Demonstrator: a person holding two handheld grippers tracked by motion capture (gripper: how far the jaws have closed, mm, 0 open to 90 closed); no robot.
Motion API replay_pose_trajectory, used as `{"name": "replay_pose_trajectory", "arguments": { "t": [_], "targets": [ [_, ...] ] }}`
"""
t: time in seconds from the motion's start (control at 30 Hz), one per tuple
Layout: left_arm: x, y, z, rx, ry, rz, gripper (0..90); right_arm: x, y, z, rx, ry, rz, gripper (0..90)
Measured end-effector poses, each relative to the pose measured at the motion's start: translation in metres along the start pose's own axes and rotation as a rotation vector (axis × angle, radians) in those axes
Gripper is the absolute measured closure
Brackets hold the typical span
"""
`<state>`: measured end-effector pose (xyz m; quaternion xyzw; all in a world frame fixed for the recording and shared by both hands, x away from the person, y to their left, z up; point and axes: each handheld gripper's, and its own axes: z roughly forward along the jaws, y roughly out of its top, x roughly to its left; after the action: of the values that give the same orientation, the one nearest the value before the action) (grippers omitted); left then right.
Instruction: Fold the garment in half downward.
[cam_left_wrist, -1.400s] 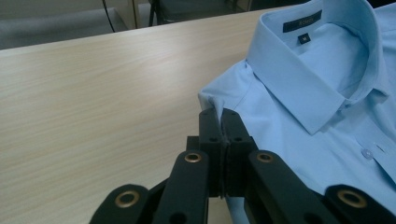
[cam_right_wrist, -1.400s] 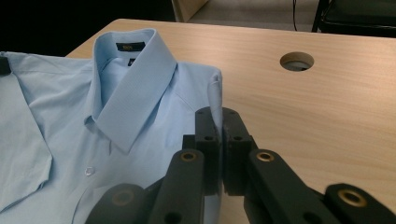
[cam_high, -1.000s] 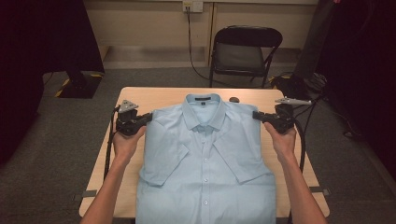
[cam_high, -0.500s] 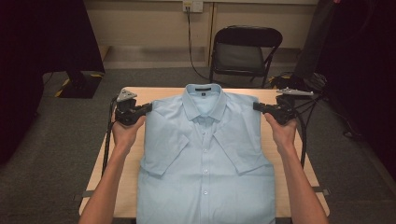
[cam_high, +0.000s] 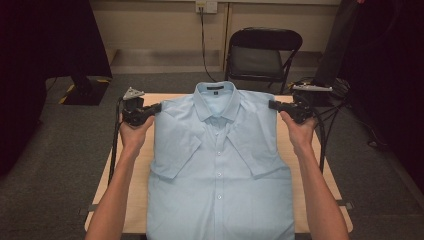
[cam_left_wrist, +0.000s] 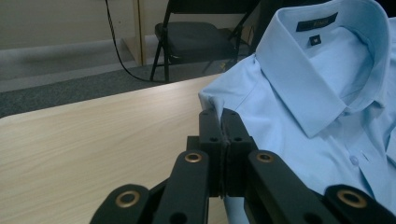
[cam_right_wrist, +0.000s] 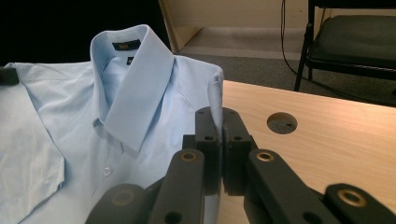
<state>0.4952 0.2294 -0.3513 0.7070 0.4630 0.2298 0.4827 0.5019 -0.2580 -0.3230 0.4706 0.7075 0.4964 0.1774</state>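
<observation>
Forearms reach forward, spread to either side of the shirt (cam_high: 220, 165). Your left gripper (cam_high: 156, 108) is clamped on one shoulder; your right gripper (cam_high: 274, 105) pinches the other

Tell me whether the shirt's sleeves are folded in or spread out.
Folded in: both short sleeves lie across the front of the shirt, their cuffs angled toward the button line.

Beyond your wooden table (cam_high: 320, 175) stands a black folding chair (cam_high: 264, 55) on grey carpet (cam_high: 60, 165); a cable (cam_high: 204, 40) hangs from what looks like a wall outlet (cam_high: 206, 6).
</observation>
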Motion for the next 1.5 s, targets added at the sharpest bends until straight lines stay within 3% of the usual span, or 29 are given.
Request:
{"name": "replay_pose_trajectory", "arguments": {
  "t": [0.27,0.47,0.6,0.7,0.87,1.03,1.13,1.23,1.4,1.5],
  "targets": [
    [0.002,0.016,0.006,-0.026,-0.023,-0.016,89.7,-0.002,0.009,0.006,-0.013,0.002,0.024,87.5],
    [0.005,0.026,0.012,-0.033,-0.03,-0.026,89.7,-0.008,0.019,0.004,-0.018,-0.027,0.03,87.5],
    [0.006,0.034,0.016,-0.026,-0.023,-0.016,89.7,-0.011,0.025,0.008,-0.02,-0.029,0.032,87.6],
    [0.01,0.042,0.015,-0.037,-0.023,-0.008,89.7,-0.014,0.027,0.016,-0.023,-0.024,0.063,87.6],
    [0.023,0.048,0.013,-0.053,-0.02,-0.046,89.7,-0.013,0.033,0.025,-0.019,-0.022,0.051,87.6],
    [0.026,0.063,0.011,-0.058,0.001,-0.031,89.7,-0.011,0.051,0.026,-0.029,-0.031,0.044,87.6],
    [0.026,0.065,0.008,-0.072,-0.007,-0.046,89.7,-0.008,0.061,0.022,-0.051,-0.026,0.043,87.6],
    [0.023,0.059,0.006,-0.052,-0.004,-0.025,89.7,-0.008,0.056,0.021,-0.047,-0.02,0.035,87.6],
    [0.01,0.05,0.003,-0.036,-0.004,-0.001,89.7,-0.013,0.033,0.021,-0.04,0.001,0.053,87.6],
    [0.004,0.045,0.0,-0.034,-0.018,-0.001,89.7,-0.012,0.023,0.018,-0.032,-0.002,0.048,87.6]
  ]
}}
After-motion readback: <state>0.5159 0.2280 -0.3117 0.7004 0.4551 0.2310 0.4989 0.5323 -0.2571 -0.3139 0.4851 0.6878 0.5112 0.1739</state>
